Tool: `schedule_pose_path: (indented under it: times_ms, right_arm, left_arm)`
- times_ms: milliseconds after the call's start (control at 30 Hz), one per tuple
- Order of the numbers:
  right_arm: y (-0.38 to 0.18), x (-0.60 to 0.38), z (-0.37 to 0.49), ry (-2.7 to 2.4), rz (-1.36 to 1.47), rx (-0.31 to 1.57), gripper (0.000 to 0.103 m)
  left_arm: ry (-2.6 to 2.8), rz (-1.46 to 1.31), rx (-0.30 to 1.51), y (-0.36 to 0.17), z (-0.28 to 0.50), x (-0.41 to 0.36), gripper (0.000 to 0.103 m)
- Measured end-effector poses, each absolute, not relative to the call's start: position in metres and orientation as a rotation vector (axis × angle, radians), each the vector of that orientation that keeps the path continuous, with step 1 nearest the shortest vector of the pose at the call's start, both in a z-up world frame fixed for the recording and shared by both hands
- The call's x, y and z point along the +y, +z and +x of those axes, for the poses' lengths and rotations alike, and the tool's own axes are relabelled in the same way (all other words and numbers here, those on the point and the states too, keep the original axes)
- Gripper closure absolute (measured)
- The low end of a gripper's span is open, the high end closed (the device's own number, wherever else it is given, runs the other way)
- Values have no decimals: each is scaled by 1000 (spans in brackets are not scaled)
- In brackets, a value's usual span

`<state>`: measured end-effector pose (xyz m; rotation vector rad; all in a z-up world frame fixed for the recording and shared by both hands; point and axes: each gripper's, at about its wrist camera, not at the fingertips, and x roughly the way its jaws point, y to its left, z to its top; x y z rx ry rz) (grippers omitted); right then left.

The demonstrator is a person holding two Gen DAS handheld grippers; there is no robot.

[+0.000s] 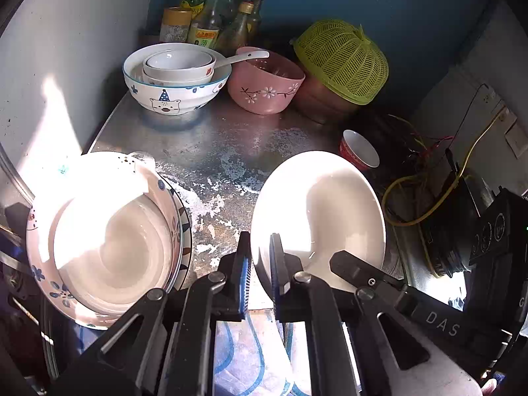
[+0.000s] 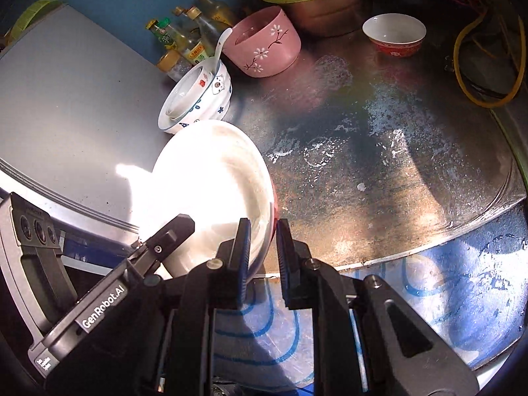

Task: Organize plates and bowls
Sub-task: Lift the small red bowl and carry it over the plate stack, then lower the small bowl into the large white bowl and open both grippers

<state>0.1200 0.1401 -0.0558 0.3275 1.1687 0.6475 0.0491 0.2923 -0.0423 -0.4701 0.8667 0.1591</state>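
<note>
Both tongs are clamped on one white dish [image 1: 318, 211]. The left tongs [image 1: 260, 264] pinch its near rim on one side and the right tongs [image 2: 262, 250] pinch the same rim a little further round. The dish stands tilted just ahead of both fingertips, over the near edge of the metal surface [image 1: 231, 138]. Glare hides whether its far rim touches the metal.

It looks like glazed ceramic: stiff, fairly heavy for a rim pinch, slick and easy to chip. The rim is the only place thin enough to grip. With two grips so close together, any twist between the hands would probably lever the dish out, so they should move together.

Just left of the left tongs lies a plate stack [image 1: 109, 247], blue-flowered and tilted, with its rim near the dish. I'd guess that is where the dish belongs, and the gap is narrow.

Straight ahead the surface is bare and scuffed, which gives the most open room. Far ahead to the left sit nested bowls [image 1: 175, 79] with a spoon [image 1: 244, 57], a pink bowl [image 1: 264, 82] beside them, and bottles [image 1: 211, 16] behind. A green basket [image 1: 343, 59] is far ahead to the right. A small red bowl [image 1: 359, 148] sits just past the dish's far rim, and loose wires [image 1: 425, 204] lie to the right, so that side is best avoided.
</note>
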Motion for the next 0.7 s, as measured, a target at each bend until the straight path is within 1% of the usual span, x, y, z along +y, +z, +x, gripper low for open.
schedule_pose_path:
  times_ms: [367, 700]
  right_arm:
    - [-49, 213, 90, 800, 220, 1195, 87]
    - [-65, 260, 77, 853, 149, 1246, 87]
  left_arm:
    - [319, -546, 828, -40, -6, 353, 94]
    - [388, -595, 853, -57, -26, 391, 94]
